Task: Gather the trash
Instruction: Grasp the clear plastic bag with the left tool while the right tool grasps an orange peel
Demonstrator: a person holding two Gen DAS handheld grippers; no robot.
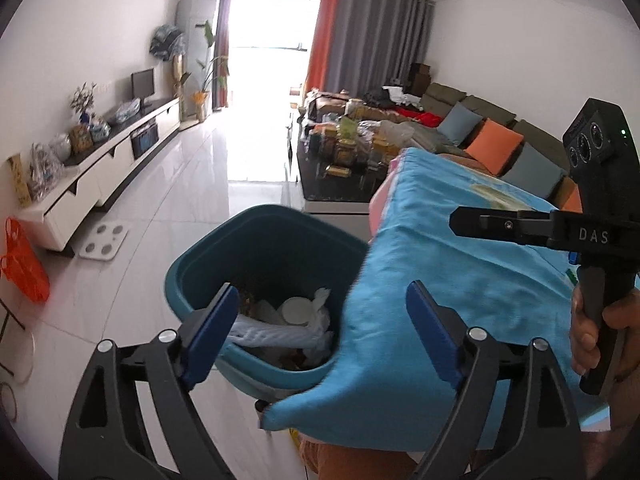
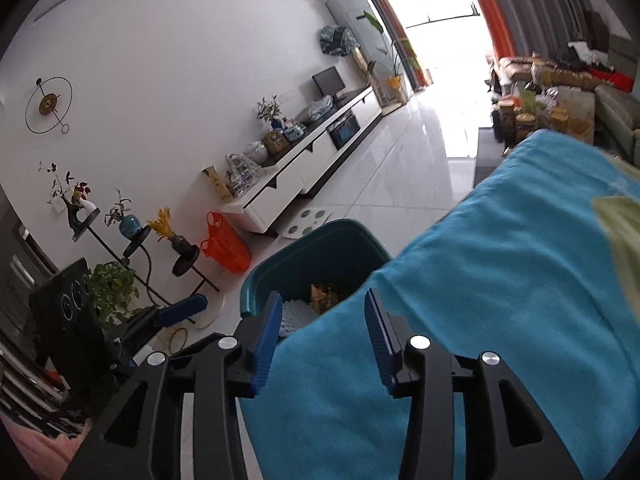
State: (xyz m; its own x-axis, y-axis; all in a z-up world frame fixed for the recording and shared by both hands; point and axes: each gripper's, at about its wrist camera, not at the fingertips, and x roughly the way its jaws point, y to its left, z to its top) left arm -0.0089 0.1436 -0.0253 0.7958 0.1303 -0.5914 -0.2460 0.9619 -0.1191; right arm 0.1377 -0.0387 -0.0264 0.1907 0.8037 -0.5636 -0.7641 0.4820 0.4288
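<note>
A teal trash bin (image 1: 224, 256) stands on the white tiled floor beside a table covered with a blue cloth (image 1: 460, 288). Inside lie white paper trash (image 1: 296, 316) and brown scraps. My left gripper (image 1: 320, 332) is open and empty, above the bin's near rim and the cloth's hanging corner. My right gripper (image 2: 320, 338) is open and empty, over the cloth edge, with the bin (image 2: 320, 248) just ahead. The right gripper's body shows at the right of the left wrist view (image 1: 596, 240); the left gripper's blue fingertip (image 2: 180, 310) shows at the left of the right wrist view.
A white TV cabinet (image 1: 120, 168) runs along the left wall, a white scale (image 1: 104, 242) and an orange plastic bag (image 1: 24, 268) on the floor by it. A cluttered dark coffee table (image 1: 344, 160) and a sofa (image 1: 500, 136) lie beyond. Plant stands (image 2: 132, 236) are at left.
</note>
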